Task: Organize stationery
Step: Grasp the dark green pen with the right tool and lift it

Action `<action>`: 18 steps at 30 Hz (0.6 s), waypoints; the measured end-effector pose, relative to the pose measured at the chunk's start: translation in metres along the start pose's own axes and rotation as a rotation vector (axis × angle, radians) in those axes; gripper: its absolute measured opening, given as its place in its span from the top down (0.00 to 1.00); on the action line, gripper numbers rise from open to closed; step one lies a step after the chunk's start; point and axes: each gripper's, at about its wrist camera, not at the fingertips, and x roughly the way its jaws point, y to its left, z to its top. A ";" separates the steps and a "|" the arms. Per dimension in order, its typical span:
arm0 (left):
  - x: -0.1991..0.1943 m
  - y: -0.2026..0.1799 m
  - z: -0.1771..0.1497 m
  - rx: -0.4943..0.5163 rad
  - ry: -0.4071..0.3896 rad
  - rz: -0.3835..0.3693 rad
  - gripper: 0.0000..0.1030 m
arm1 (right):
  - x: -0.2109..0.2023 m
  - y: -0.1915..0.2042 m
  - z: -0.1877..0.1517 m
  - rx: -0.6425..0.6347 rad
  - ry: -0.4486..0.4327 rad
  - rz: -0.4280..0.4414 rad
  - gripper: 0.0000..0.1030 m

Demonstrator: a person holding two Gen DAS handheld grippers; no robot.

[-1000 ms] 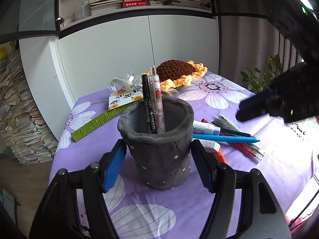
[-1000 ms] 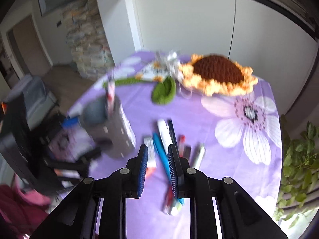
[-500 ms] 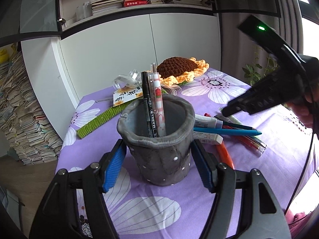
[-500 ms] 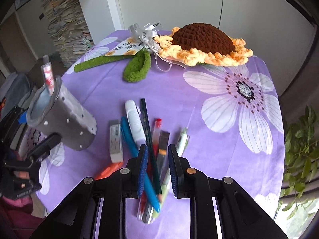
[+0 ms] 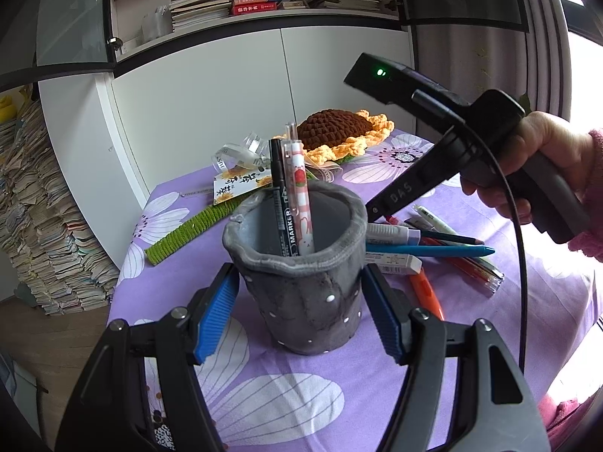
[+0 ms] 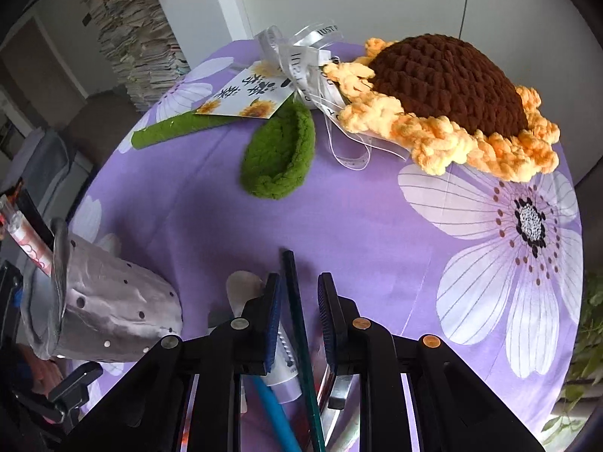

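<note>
Inside my grey holder (image 5: 301, 282), two pens, one reading "MARKER" (image 5: 283, 203); left gripper (image 5: 301, 318) wide around it, right gripper (image 6: 299, 324) slightly parted, straddling a dark pencil (image 6: 296, 301).

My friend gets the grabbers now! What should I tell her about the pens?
Left gripper: open around the grey pen holder, pads beside its walls, contact unclear.
Right gripper: open, low over the loose pile, a dark green pencil between its fingers, not yet pinched.
Done: black marker and pink pen stand in the holder.
Left: pencil, blue pen, eraser, orange cutter and other pens lie on the purple tablecloth.
</note>
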 end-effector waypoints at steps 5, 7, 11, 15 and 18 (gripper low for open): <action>0.000 0.002 -0.001 -0.012 0.000 -0.006 0.35 | 0.014 0.010 0.004 -0.034 0.044 -0.006 0.80; 0.000 0.002 -0.001 -0.014 0.001 -0.005 0.35 | 0.017 0.016 0.009 -0.054 0.043 -0.019 0.80; 0.000 0.001 0.000 -0.014 0.001 -0.004 0.35 | 0.025 0.023 0.022 -0.084 0.057 -0.043 0.81; 0.000 0.001 -0.001 -0.015 0.003 -0.005 0.35 | 0.021 0.027 0.023 -0.076 0.039 -0.062 0.93; 0.000 0.001 -0.001 -0.017 0.004 -0.007 0.35 | -0.004 0.024 0.022 -0.047 -0.036 -0.041 0.93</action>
